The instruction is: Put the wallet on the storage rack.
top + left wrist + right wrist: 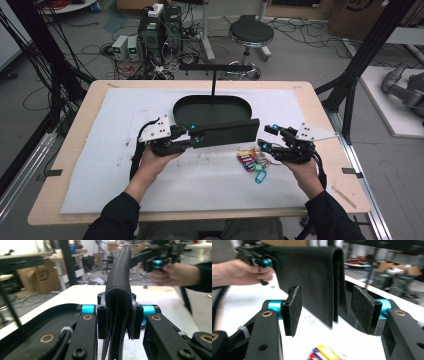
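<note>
The wallet (225, 134), held above the bench (75, 150) near the tray (212, 107), hangs clenched at one end in the left claw (117, 322) alone, so, with the right claw (332, 310) released around its far end, it could sag or twist loose.

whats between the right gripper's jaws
The free end of the black wallet stands between the right gripper pads, touching neither, in the right gripper view. The left gripper clamps its other end.

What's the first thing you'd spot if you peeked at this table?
A black wallet, held up over the table's middle, clamped at one end by the left gripper. The right gripper sits open at its other end. Bright coloured key tags lie on the white mat below.
</note>
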